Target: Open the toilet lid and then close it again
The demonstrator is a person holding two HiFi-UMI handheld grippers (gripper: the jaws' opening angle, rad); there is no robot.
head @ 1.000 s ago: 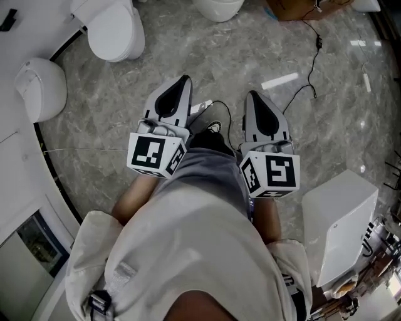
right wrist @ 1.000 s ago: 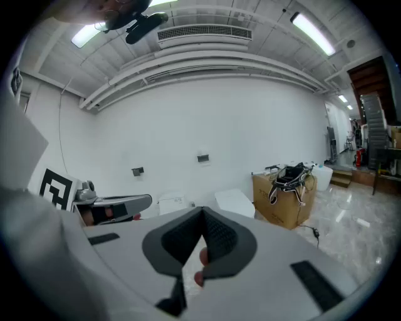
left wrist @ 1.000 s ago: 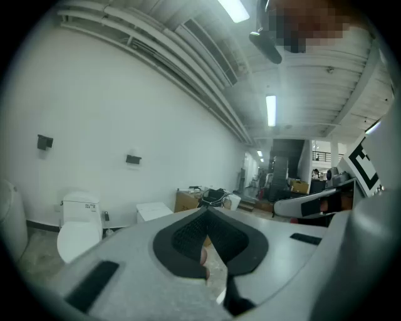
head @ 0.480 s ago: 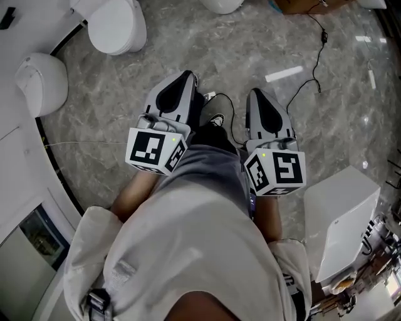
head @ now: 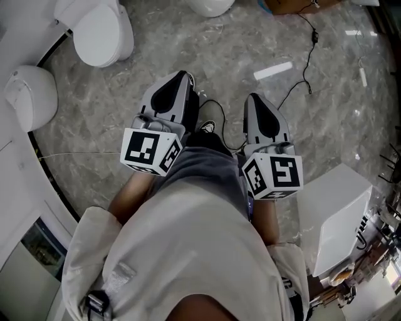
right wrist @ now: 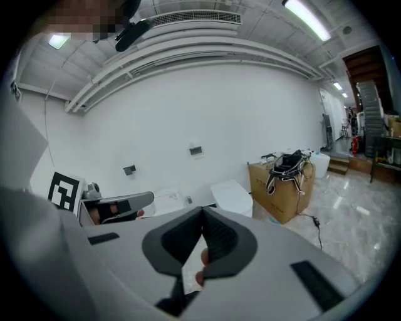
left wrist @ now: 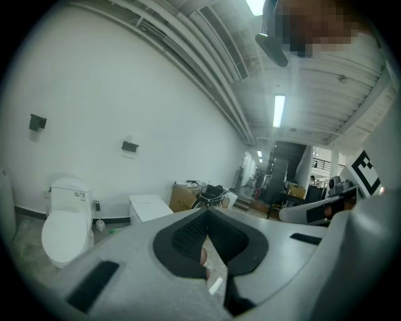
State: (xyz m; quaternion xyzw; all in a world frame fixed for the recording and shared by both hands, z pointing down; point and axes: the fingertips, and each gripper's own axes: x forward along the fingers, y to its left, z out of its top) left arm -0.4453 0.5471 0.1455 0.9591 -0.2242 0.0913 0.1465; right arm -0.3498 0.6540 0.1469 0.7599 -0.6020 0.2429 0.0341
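Note:
A white toilet (head: pixel 95 32) with its lid down stands at the far left on the grey marble floor. The left gripper view shows it low on the left (left wrist: pixel 61 229), against the white wall. My left gripper (head: pixel 184 77) (left wrist: pixel 207 210) is held in front of my body, well short of that toilet. Its jaws are shut with nothing between them. My right gripper (head: pixel 252 98) (right wrist: pixel 202 209) hangs beside it over the floor, also shut and empty. Neither gripper touches a toilet.
A second white toilet (head: pixel 28 93) sits by the curved left wall, and a third (head: pixel 209 5) at the top edge. A black cable (head: pixel 304 74) runs to a cardboard box (right wrist: pixel 282 191). A white boxy unit (head: pixel 338 216) stands on my right. My shoe (head: pixel 209 128) shows between the grippers.
Both grippers have moved a little forward together, and the floor and toilets have shifted in the head view. Both pairs of jaws have stayed shut.

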